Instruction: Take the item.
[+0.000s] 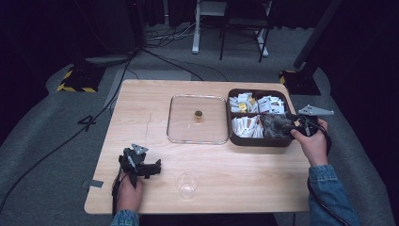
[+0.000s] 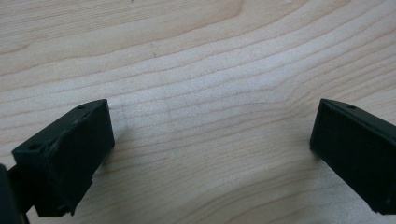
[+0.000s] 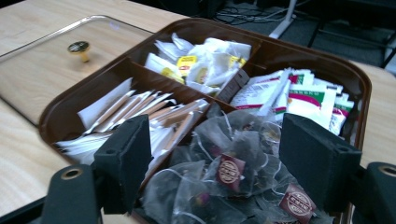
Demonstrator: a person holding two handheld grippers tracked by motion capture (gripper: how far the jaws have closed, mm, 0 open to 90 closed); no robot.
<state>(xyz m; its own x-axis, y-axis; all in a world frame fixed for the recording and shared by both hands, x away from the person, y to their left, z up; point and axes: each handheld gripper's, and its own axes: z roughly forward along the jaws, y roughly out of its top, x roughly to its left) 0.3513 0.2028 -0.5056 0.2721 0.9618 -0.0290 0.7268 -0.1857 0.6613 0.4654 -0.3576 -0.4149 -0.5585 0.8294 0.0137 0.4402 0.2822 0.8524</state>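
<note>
Right gripper [image 3: 212, 163] has its jaws spread wide over the grey mesh tea bags [image 3: 233, 168] in the dark brown compartment tray [image 1: 256, 141], at the light wooden table's [image 1: 155, 94] 3 o'clock. Left gripper [image 2: 212, 140] also gapes, empty, around 7 o'clock.

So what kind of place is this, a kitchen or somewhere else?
Probably a lab or recording studio, not a kitchen. The light wooden table stands on grey carpet among dark curtains, with black cables trailing across the floor and a yellow-and-black striped stand base nearby.
</note>
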